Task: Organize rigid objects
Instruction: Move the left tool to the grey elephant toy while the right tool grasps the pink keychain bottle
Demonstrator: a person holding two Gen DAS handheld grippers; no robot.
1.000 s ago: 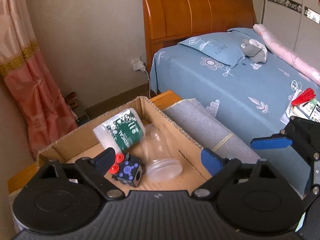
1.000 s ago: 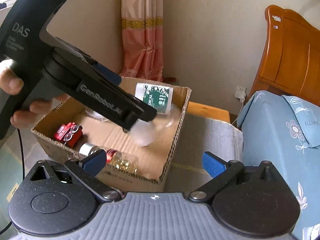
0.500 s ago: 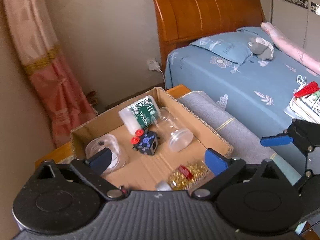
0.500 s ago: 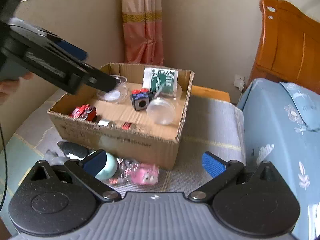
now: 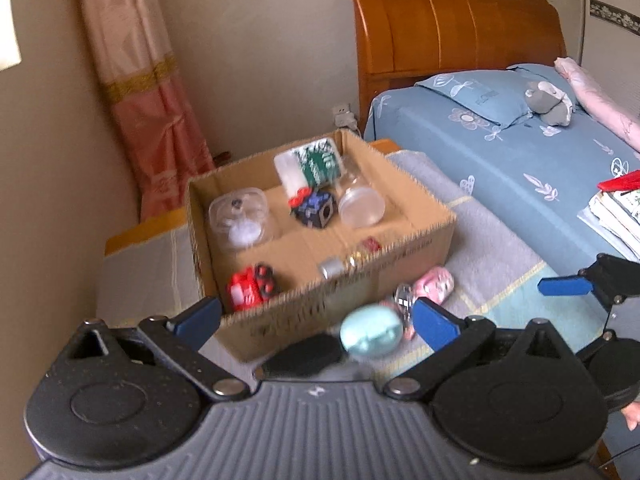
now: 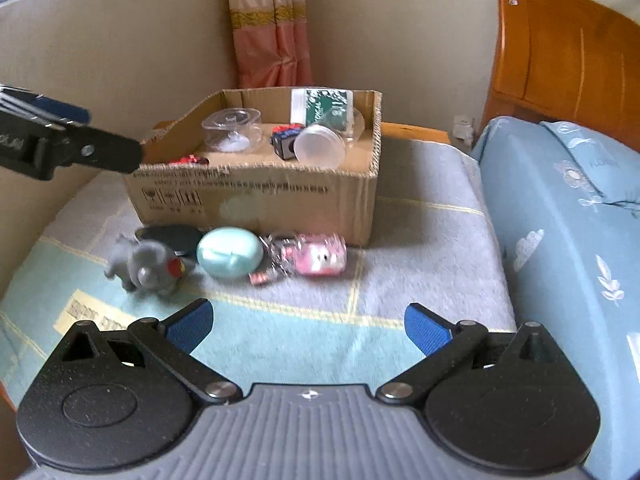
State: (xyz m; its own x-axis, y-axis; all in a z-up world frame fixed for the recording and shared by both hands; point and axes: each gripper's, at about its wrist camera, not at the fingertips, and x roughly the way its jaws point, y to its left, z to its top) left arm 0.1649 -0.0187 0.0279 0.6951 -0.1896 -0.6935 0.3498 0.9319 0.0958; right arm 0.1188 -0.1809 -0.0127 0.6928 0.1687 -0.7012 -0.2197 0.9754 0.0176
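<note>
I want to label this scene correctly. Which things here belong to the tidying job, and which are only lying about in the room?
Belonging to the job:
cardboard box
clear jar
green bottle
red toy car
blue egg
pink toy
grey elephant
black disc

Just lying about:
bed pillow
curtain
stack of books

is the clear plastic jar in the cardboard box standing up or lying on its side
On its side. The clear jar lies in the cardboard box, its round end facing the camera.

Each gripper (image 6: 306, 326) has black linkage arms, silver pivot screws, blue pads (image 6: 426, 328) and a ribbed grey body.
</note>
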